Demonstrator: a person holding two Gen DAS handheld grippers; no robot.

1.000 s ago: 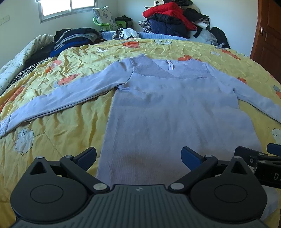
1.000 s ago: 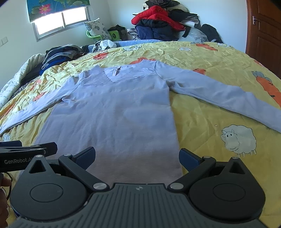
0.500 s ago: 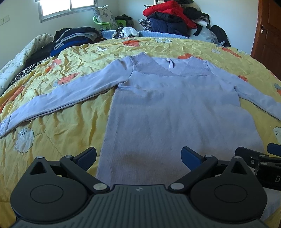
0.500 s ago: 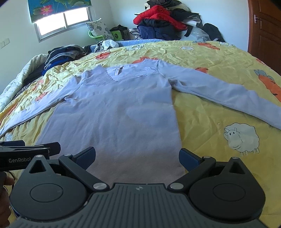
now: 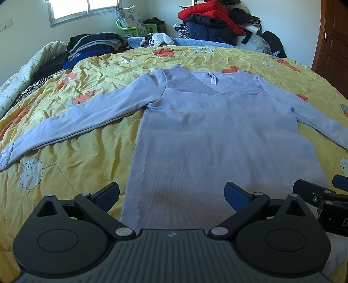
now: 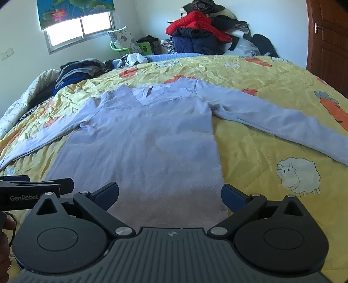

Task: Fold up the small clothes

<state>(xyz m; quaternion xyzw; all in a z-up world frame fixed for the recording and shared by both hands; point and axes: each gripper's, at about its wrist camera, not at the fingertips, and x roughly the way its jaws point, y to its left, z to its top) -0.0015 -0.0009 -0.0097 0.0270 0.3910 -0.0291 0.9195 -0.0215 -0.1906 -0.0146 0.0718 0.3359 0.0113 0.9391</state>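
Note:
A light lavender long-sleeved top (image 5: 217,135) lies flat, face up, on the yellow quilt (image 5: 76,165), sleeves spread out to both sides, lace V-neck at the far end. It also shows in the right wrist view (image 6: 148,139). My left gripper (image 5: 171,193) is open and empty, just above the hem's left part. My right gripper (image 6: 169,193) is open and empty, above the hem's right part. Each gripper shows at the edge of the other's view.
The bed's quilt (image 6: 271,152) has sheep and carrot prints. Folded dark clothes (image 5: 93,45) lie at the far left. A pile of red and dark jackets (image 5: 213,19) sits at the back. A wooden door (image 5: 332,43) is at the right.
Both grippers have drawn back slightly and risen, so the top looks a little farther away. Both stay open and empty.

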